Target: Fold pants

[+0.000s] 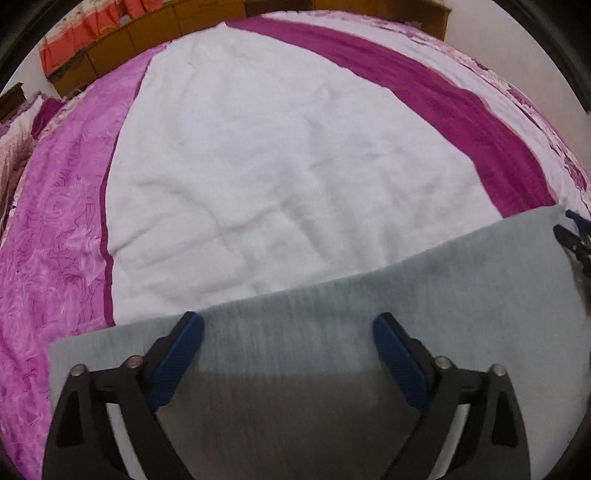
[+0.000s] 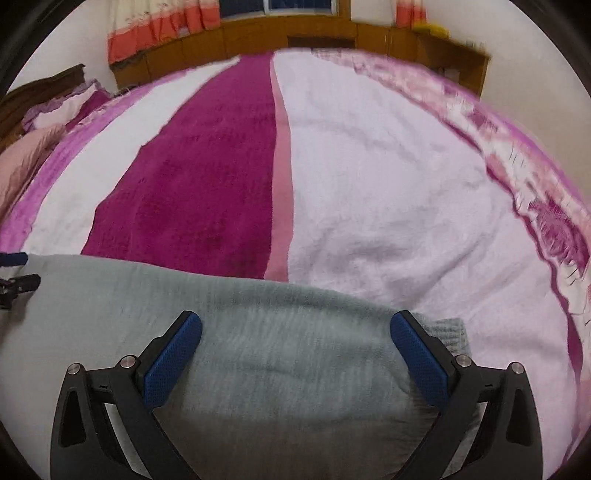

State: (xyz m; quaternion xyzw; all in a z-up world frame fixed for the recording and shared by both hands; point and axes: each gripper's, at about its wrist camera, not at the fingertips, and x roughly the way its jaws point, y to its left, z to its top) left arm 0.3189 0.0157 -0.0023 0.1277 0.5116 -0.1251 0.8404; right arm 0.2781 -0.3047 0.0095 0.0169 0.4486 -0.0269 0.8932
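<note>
1. the grey pants [image 1: 314, 332] lie flat across the near edge of the bed, under both grippers; their lower part runs out of frame in both views, so i can't tell legs from waist.
2. the left gripper [image 1: 288, 328] has its blue pads spread wide above the cloth, holding nothing.
3. the right gripper [image 2: 295, 328] is likewise agape over the fabric, gripping nothing.
4. only the right wrist view shows a ribbed bit of the pants [image 2: 448, 330] peeking past its finger.
5. the white blanket [image 1: 277, 166] with its magenta stripe [image 2: 199, 177] lies beyond, blurred at the right.
6. the wooden headboard [image 2: 288, 33] is cut off at the top.
</note>
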